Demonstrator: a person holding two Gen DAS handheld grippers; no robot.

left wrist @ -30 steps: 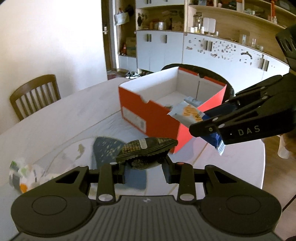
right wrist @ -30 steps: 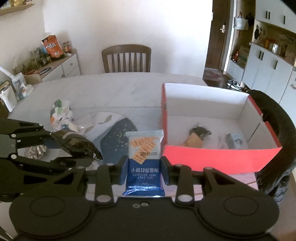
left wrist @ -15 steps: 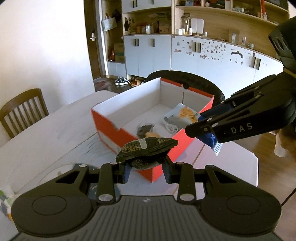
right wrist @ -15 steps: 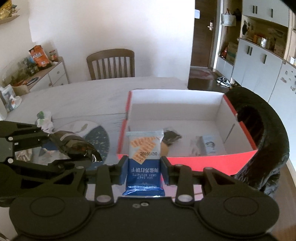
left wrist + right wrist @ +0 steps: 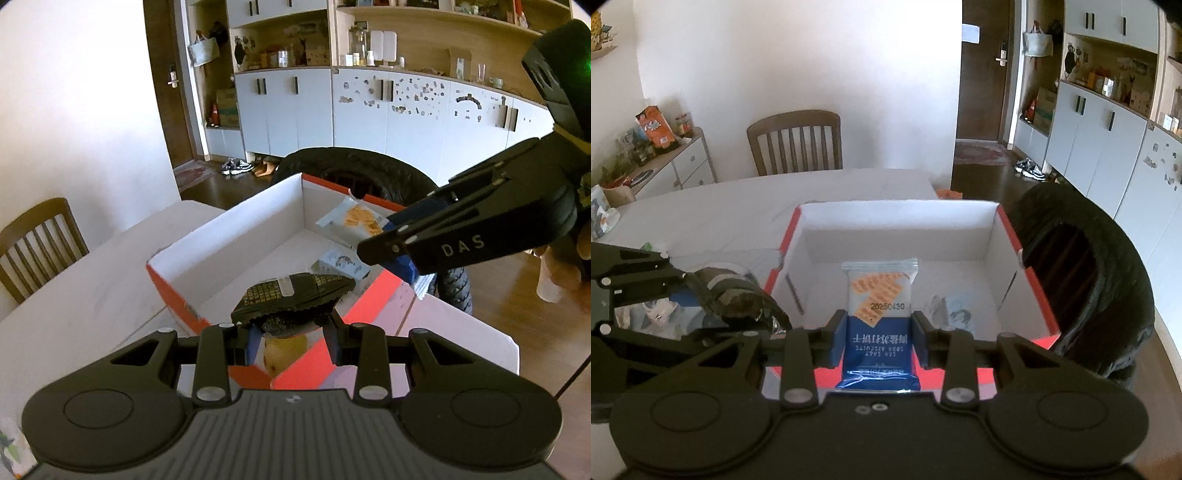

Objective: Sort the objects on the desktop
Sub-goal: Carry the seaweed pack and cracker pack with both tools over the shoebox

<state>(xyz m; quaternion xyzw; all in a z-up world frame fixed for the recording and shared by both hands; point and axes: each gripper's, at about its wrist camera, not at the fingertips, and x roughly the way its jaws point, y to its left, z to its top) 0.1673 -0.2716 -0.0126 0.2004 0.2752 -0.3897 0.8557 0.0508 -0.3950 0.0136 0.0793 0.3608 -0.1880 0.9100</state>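
Biscuit packet (image 5: 880, 314) sits clamped in right claw (image 5: 879, 334) above red box (image 5: 1012, 236).

White walls, wooden chair (image 5: 796, 142), dark door (image 5: 984, 70) — pale cabinets (image 5: 388, 110), open shelves.

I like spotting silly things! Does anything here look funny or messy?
A little. The dark snack packet in the left gripper looks crumpled. A black coat droops beside the red box.
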